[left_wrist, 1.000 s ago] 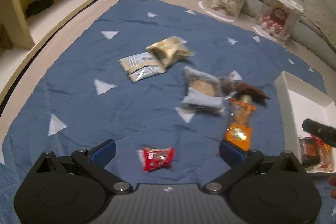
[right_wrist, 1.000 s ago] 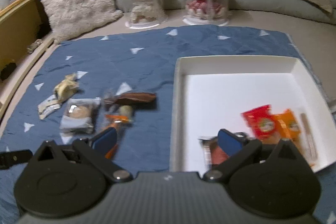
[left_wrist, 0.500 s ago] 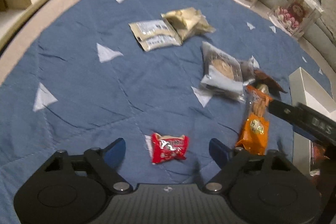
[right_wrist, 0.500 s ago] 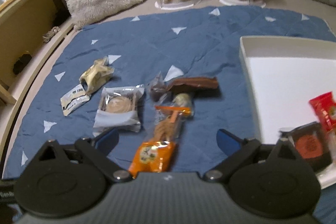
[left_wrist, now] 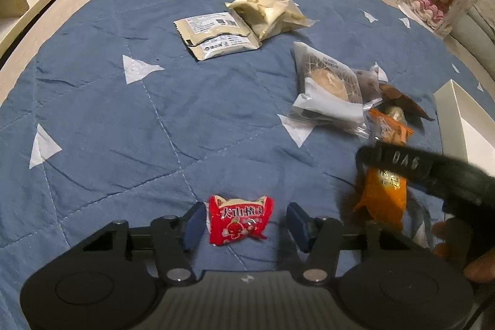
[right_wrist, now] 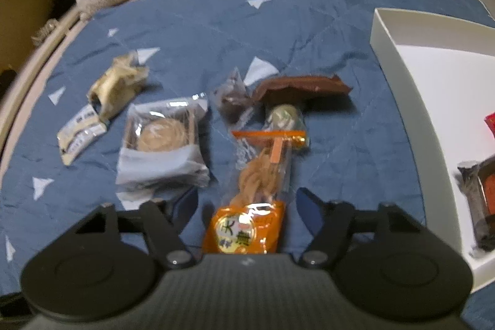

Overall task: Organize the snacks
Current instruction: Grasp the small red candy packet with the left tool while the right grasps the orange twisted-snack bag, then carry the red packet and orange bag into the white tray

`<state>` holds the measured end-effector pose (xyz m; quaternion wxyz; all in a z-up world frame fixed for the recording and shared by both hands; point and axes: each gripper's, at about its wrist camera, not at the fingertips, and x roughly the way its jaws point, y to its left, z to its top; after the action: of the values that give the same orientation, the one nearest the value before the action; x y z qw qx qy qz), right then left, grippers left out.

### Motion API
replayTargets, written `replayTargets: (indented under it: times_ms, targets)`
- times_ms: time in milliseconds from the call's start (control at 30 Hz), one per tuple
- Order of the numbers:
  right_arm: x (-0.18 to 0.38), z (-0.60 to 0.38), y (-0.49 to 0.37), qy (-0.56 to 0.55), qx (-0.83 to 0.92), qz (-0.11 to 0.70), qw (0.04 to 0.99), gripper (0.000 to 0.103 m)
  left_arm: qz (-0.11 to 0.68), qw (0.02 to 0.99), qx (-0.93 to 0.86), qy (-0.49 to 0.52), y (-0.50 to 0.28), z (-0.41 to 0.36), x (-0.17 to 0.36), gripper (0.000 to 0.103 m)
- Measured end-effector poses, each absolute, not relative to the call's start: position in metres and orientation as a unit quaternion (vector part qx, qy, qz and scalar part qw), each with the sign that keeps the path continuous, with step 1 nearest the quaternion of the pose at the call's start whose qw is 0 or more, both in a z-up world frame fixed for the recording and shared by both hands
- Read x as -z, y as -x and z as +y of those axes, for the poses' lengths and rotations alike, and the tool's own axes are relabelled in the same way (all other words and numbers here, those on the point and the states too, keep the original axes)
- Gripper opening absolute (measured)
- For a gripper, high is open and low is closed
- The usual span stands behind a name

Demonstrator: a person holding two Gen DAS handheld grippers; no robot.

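1. The left gripper (left_wrist: 244,223) points steeply down; its jaws are closing around the red snack packet (left_wrist: 239,220) on the blue quilt (left_wrist: 123,113), the pads not yet pressing.
2. The right gripper (right_wrist: 246,212) tilts down, its jaws closing around the orange snack packet (right_wrist: 247,229), gaps on both sides.
3. The white tray (right_wrist: 402,76) lies to the right; bare quilt lies to the left.

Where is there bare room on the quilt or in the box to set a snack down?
Free: the quilt left of the red packet and beige sachets, and the white box's far floor. Crowded: the pastry pack, brown wrapper and orange packet cluster.
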<state>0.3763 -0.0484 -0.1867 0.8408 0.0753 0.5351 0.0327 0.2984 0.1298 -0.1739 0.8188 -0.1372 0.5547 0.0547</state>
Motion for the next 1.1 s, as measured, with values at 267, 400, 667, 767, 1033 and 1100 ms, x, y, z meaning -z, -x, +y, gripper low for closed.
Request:
replayTargets:
  times_ms: [267, 400, 667, 767, 1033, 1100]
  targets:
    - [0.186, -0.05, -0.373, -0.041, -0.048, 0.547, 0.835, 0.052, 0.546, 0.822, -0.055, 0.15, -0.297, 0.131, 0.169, 0.039]
    - [0.18, -0.053, -0.368, -0.028, -0.064, 0.546, 0.835, 0.045, 0.541, 0.825, -0.054, 0.153, -0.296, 0.131, 0.166, 0.036]
    - [0.159, -0.066, -0.355, -0.011, -0.099, 0.529, 0.843, 0.04, 0.519, 0.836, -0.064, 0.166, -0.292, 0.135, 0.151, 0.035]
    - [0.149, -0.069, -0.349, -0.001, -0.115, 0.518, 0.847, 0.04, 0.508, 0.843, -0.065, 0.167, -0.29, 0.134, 0.141, 0.035]
    - [0.121, -0.082, -0.333, 0.011, -0.143, 0.494, 0.858, 0.04, 0.482, 0.858, -0.057, 0.166, -0.285, 0.119, 0.117, 0.035]
    - [0.113, -0.088, -0.328, 0.009, -0.148, 0.487, 0.861, 0.04, 0.476, 0.862, -0.052, 0.167, -0.284, 0.114, 0.112, 0.035]
